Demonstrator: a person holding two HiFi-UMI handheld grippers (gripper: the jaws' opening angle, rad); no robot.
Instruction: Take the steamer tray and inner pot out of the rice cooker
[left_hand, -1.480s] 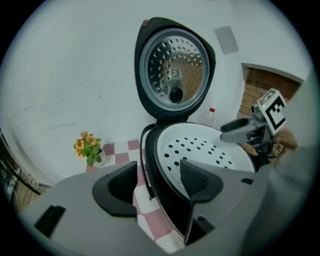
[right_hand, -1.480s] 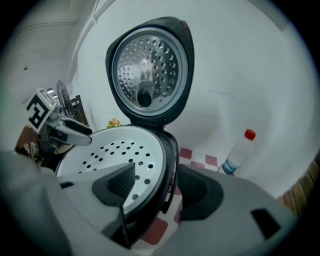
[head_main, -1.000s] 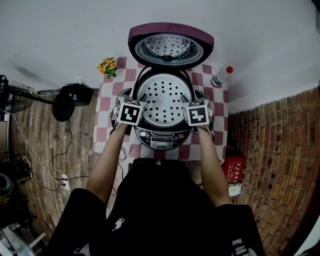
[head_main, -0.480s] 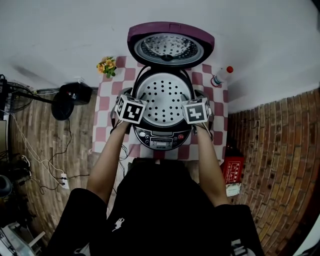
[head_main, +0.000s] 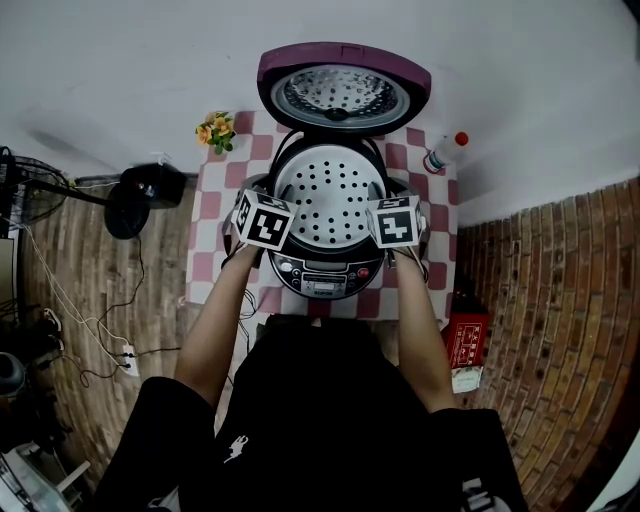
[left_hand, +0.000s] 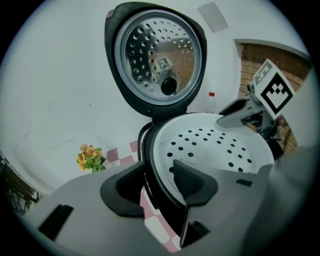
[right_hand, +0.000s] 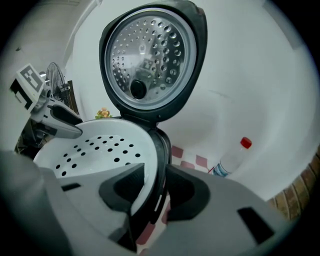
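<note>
The rice cooker (head_main: 326, 275) stands in the middle of a table (head_main: 213, 215) with a red-and-white checked cloth. Its purple lid (head_main: 343, 95) is swung up at the far side and shows a perforated metal inner face. The white steamer tray (head_main: 330, 195), dotted with round holes, sits in the cooker's mouth, level and not lifted. The person's arms reach in from the near edge, one to each side of the cooker. The left gripper (left_hand: 159, 181) straddles the tray's left rim, one pad inside over the white wall and the other outside by the black body. Its jaws have just been closing, but a sliver of checked cloth shows between the outer pad and the cooker, so they are not yet pressing. The right gripper (right_hand: 154, 179) straddles the right rim in the same way. Its jaws have also just been closing and now look pinched on the tray's wall and the dark rim behind it, with no gap showing. A small bunch of orange flowers (head_main: 216, 132) stands at the table's far left corner, and a clear bottle (head_main: 443, 152) with a red cap is at the far right.
</note>
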